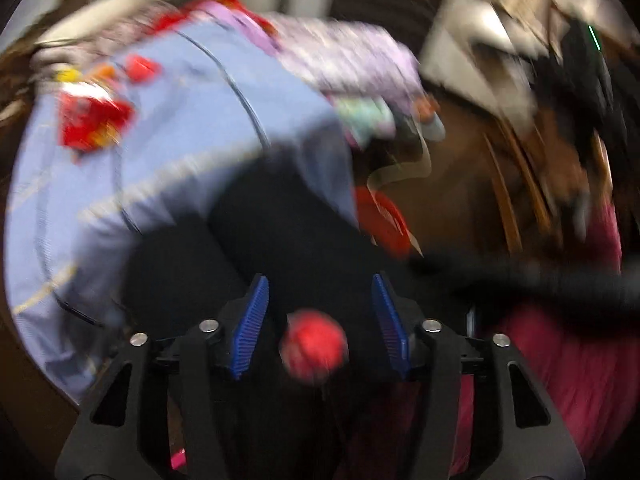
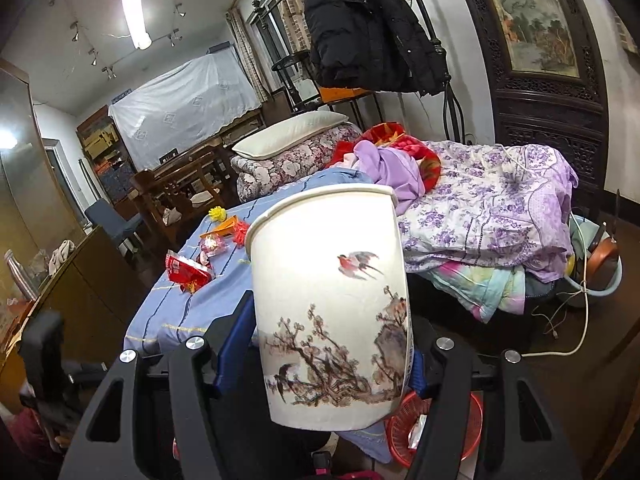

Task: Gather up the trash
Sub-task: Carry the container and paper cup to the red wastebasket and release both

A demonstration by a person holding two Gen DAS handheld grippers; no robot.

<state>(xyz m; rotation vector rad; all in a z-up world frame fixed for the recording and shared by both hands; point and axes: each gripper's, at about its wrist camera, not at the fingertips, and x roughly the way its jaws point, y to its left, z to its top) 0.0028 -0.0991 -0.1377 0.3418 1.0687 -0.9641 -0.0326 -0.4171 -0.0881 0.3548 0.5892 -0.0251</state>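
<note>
The right gripper is seen clamped on a white paper cup painted with birds and branches, a red mesh basket lying just below it. The left gripper is held apart, with a small red ball of trash shown loose between its blue pads (heavily blurred). Further out, red wrappers are scattered on the blue bedsheet, ahead and to the left.

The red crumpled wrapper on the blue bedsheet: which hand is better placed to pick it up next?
Probably left. The right gripper is shut on the white painted paper cup, while the left jaws stand apart, though a small red ball shows between them.
</note>
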